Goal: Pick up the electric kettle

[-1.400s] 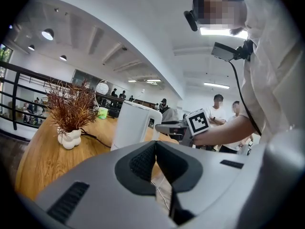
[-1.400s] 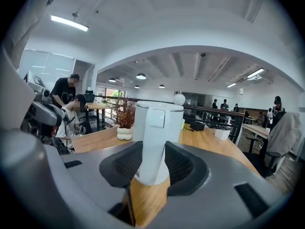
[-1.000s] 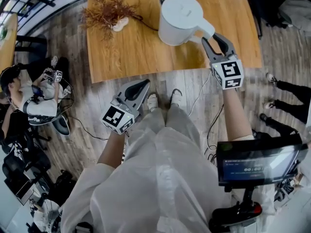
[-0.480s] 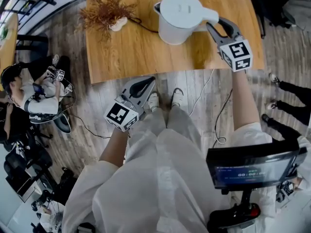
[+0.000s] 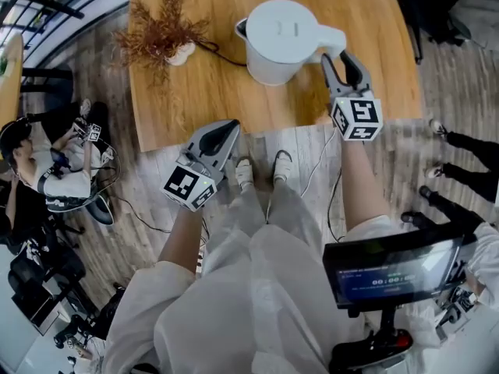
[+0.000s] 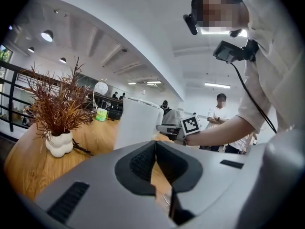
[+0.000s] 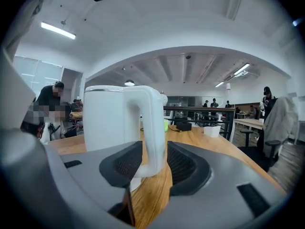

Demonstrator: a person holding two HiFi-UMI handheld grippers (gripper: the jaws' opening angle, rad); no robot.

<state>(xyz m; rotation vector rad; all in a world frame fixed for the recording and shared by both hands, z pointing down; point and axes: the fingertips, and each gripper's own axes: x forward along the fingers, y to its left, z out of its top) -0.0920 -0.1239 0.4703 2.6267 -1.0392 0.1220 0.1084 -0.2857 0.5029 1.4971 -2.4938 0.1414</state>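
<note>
White plastic electric kettle (image 5: 281, 41) (image 7: 112, 123) (image 6: 138, 123), gripped by its handle over a light wooden table (image 5: 203, 92).
Right gripper (image 5: 341, 57) (image 7: 155, 156) has its 2 dark ribbed pads closed on the kettle's looped handle; the body stands upright near the table's front edge, and whether its base touches the wood cannot be told. Left gripper (image 5: 232, 125) (image 6: 156, 144) hangs just off that edge over the grey plank floor (image 5: 148, 178), jaws pressed together on nothing. A brown dried plant in a white lumpy vase (image 5: 160, 33) (image 6: 59, 109) stands well left of the kettle.
</note>
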